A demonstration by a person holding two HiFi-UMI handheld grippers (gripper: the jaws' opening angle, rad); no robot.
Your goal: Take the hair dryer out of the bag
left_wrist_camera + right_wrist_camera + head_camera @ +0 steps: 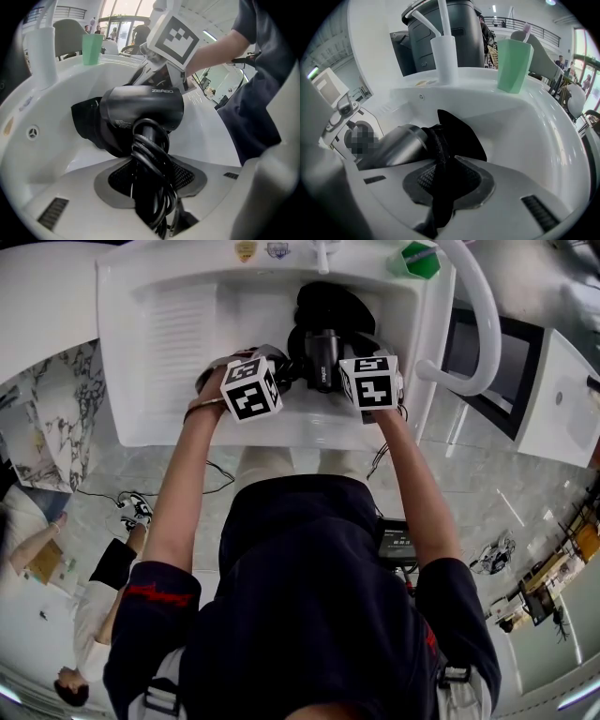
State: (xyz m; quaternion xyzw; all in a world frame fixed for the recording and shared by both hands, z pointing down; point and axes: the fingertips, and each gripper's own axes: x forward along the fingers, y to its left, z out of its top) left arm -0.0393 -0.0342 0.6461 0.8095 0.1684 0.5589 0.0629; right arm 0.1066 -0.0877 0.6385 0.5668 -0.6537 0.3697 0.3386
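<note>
The black hair dryer hangs over the white sink, its barrel still partly inside the black bag. My left gripper is shut on the dryer's handle, which has the cord wound around it. In the left gripper view the dryer's body sits just beyond the jaws, and the bag covers its far end. My right gripper is shut on a fold of the bag's fabric. In the right gripper view the bag lies ahead and the dryer's barrel sticks out to the left.
A green cup and a white cup holding a toothbrush stand on the sink's back ledge. A white curved rail rises at the right of the sink. A dark machine stands beyond it.
</note>
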